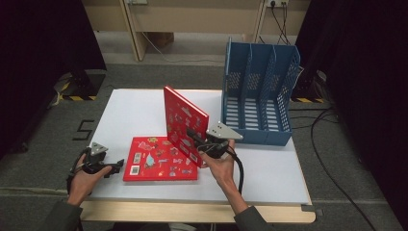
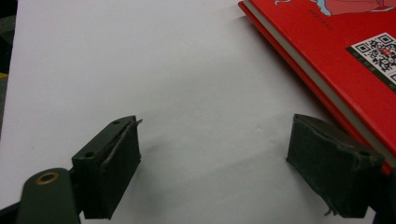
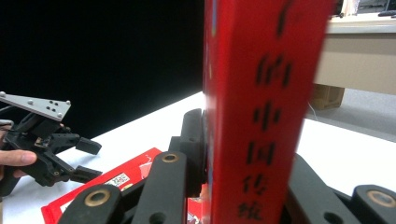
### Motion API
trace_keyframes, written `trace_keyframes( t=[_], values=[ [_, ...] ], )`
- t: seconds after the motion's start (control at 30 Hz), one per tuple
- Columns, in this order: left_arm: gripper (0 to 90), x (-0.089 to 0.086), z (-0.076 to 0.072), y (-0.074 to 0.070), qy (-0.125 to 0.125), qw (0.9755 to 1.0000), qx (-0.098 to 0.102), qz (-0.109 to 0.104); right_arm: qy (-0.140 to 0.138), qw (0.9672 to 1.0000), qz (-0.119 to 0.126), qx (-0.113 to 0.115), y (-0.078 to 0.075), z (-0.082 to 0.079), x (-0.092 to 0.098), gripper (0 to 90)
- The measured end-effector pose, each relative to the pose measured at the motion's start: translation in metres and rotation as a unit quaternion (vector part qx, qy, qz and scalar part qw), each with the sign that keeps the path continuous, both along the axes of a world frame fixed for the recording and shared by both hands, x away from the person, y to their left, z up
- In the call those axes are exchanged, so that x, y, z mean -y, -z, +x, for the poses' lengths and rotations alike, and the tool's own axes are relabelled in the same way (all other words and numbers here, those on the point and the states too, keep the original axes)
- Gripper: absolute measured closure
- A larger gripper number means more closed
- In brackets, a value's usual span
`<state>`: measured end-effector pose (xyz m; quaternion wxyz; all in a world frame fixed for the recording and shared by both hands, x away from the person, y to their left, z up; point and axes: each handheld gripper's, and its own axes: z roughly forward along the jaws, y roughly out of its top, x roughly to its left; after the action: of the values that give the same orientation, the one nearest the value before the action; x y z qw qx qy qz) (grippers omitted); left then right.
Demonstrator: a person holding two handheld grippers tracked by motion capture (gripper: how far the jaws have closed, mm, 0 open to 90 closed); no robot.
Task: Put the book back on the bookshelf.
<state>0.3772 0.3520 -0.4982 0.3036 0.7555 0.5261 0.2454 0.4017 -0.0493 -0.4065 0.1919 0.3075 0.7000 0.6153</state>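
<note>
A red picture book (image 1: 184,121) stands upright on its lower edge near the middle of the white table (image 1: 269,168). My right gripper (image 1: 195,139) is shut on it. In the right gripper view the book's spine (image 3: 261,93) with dark characters rises between the two jaws of the right gripper (image 3: 247,158), which clamp both covers. A second red book (image 1: 159,166) lies flat just in front, its QR code facing up. My left gripper (image 1: 115,167) rests on the table just left of the flat book, open with nothing inside. The left gripper (image 2: 215,158) has the flat book's corner (image 2: 355,60) beside its right jaw.
A blue file rack (image 1: 257,94) with three slots stands at the back right of the table, open side facing front. Bare white tabletop lies left of the books and along the front right. A wooden desk and cables sit on the floor beyond.
</note>
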Motion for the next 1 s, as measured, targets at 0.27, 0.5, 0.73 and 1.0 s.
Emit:
trace_keyframes(
  t=[0.27, 0.5, 0.73, 1.0],
  values=[
    [15.7, 0.0, 0.0, 0.0, 0.0, 1.0, 0.0, -0.001, -0.008, 0.9999, -0.008, -0.003, 0.005, 0.0, -0.008, 75.1],
    [16.0, 0.0, 0.0, 0.0, 0.001, 1.0, 0.001, 0.0, -0.011, 0.9999, -0.009, -0.007, 0.014, 0.005, -0.013, 74.8],
    [16.0, 0.0, 0.0, 0.0, 0.002, 1.0, 0.001, 0.002, -0.012, 0.9999, 0.003, -0.008, 0.018, 0.007, -0.012, 74.5],
    [16.1, 0.0, 0.0, 0.0, 0.0, 1.0, 0.001, -0.001, -0.013, 0.9999, 0.0, 0.0, 0.021, 0.007, -0.014, 74.4]
  ],
)
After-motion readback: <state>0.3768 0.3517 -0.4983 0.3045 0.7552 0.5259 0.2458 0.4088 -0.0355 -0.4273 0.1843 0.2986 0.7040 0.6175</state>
